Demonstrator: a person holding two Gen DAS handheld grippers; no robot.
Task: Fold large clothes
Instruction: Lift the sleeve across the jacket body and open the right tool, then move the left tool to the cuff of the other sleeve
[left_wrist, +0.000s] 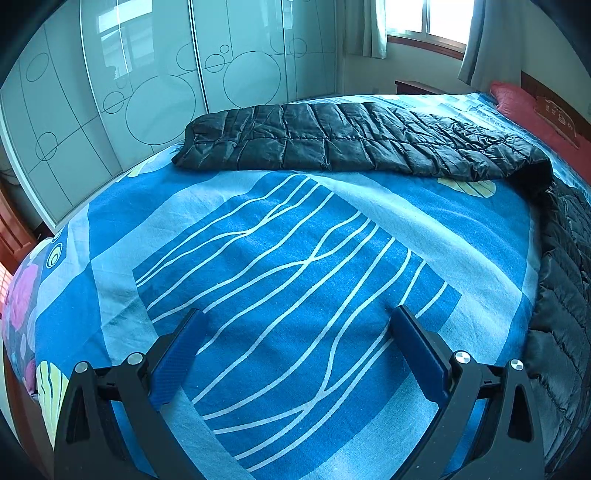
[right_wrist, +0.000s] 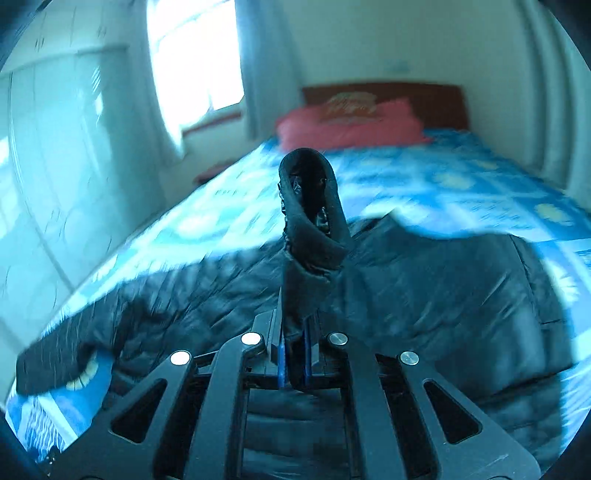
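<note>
1. Plainly, my right gripper (right_wrist: 295, 363) is clamped tight on a dark cuff-like end (right_wrist: 310, 221) of the black quilted puffer coat (right_wrist: 424, 295); that pinched end stands up past my fingertips, while the body of the coat lies spread on the blue patterned bedsheet (right_wrist: 461, 177) beyond and below them.

2. My left gripper (left_wrist: 295, 354) stands wide with nothing between its blue pads (left_wrist: 177, 358); only bare sheet lies beneath it.

3. From the left view the coat (left_wrist: 332, 140) runs as a long band across the far side of the bed; its long axis lies crosswise to my left jaws, well apart from them; it then bends and trails down the right edge of the view, near my left gripper's right finger.

4. My right hand is the one with the cloth; I judge the coming fold turns on carrying this end across the coat's length, toward the red pillow (right_wrist: 351, 122) side or back over the body; which, I cannot tell.

5. The right view is blurred; finer detail of the grip is unclear.
</note>
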